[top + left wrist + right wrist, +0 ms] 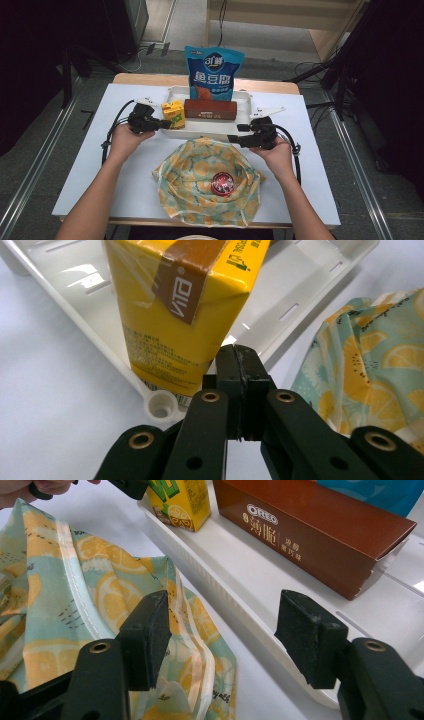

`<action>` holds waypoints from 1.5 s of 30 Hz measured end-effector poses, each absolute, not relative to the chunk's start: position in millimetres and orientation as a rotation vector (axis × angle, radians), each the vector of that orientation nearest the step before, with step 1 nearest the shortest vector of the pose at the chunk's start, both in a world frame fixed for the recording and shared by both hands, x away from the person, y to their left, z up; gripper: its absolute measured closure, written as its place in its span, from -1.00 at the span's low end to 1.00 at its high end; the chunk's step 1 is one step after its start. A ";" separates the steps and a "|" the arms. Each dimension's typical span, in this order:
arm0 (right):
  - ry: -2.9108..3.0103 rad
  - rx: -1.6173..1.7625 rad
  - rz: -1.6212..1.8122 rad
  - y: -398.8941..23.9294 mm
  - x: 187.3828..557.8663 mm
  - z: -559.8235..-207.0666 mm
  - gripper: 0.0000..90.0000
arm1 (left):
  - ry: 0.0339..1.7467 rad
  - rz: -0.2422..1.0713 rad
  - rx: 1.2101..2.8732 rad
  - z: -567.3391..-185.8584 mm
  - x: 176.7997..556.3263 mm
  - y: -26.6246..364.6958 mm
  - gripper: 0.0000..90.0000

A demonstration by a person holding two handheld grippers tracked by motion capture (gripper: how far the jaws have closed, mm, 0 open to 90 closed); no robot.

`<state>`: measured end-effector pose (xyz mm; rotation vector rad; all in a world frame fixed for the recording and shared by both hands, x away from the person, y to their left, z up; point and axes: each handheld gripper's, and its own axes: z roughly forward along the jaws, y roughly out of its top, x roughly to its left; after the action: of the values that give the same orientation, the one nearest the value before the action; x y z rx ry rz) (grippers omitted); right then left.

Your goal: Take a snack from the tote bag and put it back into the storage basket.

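Seemingly touching the yellow Vita carton [175,315], left tool [239,357] is pressed together; right tool [222,630], spread, faces the Oreo box [310,535].

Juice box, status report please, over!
Left gripper shut, tips against juice box in white tray. Right gripper open, empty. Nothing in the way.

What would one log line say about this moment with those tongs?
left tongs: shut, tips at yellow juice carton | right tongs: open, empty, above lemon-print bag edge | carton stands in white tray
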<state>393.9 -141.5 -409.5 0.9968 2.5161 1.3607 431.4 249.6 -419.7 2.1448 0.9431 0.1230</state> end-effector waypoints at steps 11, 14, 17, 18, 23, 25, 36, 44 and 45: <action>2.513 1.001 1.364 -142.3 393.8 -409.0 -0.12 | 0.979 0.125 2.117 -421.5 435.2 257.0 1.00; 2.513 0.997 1.364 -142.1 393.8 -408.8 -0.12 | 0.987 0.119 2.117 -421.8 436.2 257.9 0.99; 2.513 0.993 1.363 -142.3 394.1 -408.8 -0.12 | 0.984 0.114 2.116 -421.8 436.3 258.2 0.96; 2.513 0.994 1.362 -142.4 394.1 -408.7 -0.12 | 0.986 0.115 2.113 -422.1 436.4 258.3 0.96; 2.511 0.992 1.361 -143.2 394.2 -408.4 -0.12 | 0.995 0.113 2.105 -423.4 438.4 259.2 0.96; 2.512 0.993 1.361 -143.0 394.0 -408.3 -0.12 | 0.994 0.108 2.101 -423.4 438.3 259.3 0.95; 2.510 0.988 1.369 -142.7 391.6 -404.8 -0.10 | 0.973 0.052 2.104 -418.0 432.3 260.6 0.77; 2.521 0.966 1.379 -139.6 385.3 -398.7 -0.07 | 0.925 -0.014 2.123 -407.4 421.9 255.6 0.52; 2.527 0.973 1.370 -138.9 384.3 -398.5 -0.07 | 0.921 -0.022 2.119 -406.7 420.8 254.8 0.49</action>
<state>384.3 -138.9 -398.5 0.9726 2.5266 1.3705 420.8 254.8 -406.7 2.1189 0.9210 -0.0217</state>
